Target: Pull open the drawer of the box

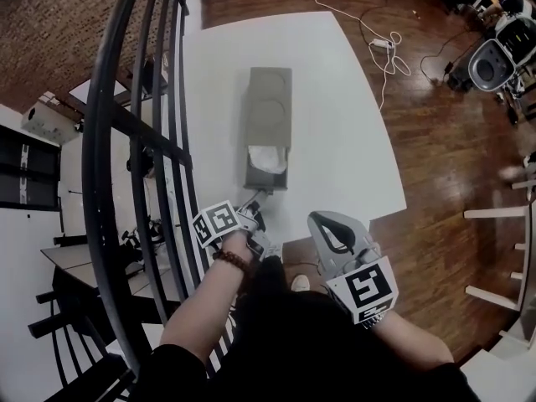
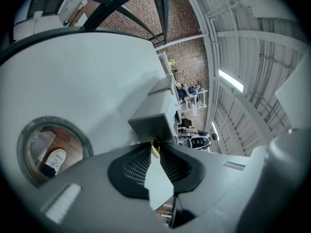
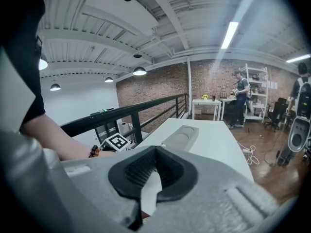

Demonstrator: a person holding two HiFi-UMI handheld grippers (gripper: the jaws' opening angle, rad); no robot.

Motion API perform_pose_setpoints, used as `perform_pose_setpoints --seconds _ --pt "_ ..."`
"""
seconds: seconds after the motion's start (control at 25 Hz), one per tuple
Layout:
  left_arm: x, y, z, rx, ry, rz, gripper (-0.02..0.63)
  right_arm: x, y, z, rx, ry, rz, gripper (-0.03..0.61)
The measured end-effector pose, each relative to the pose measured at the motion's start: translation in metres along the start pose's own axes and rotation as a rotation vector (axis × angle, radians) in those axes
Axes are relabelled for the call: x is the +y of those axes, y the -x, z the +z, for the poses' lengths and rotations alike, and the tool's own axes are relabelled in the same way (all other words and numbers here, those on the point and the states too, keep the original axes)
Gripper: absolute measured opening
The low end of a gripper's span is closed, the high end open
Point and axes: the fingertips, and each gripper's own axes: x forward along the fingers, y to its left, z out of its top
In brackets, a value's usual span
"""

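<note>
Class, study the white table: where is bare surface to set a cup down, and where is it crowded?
Bare: the wide table strip right of the box; a narrower strip between box and railing; the far end beyond the box. Crowded: before the open drawer, where the left gripper grips its pull.
</note>
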Motion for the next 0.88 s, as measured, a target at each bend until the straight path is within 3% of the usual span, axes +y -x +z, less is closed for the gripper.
perform_pose_setpoints --seconds 0.88 --pt "0.02 0.051 -0.054 -0.032 0.004 0.022 0.071 0.038 0.054 -0.013 -0.047 0.038 0.022 -0.008"
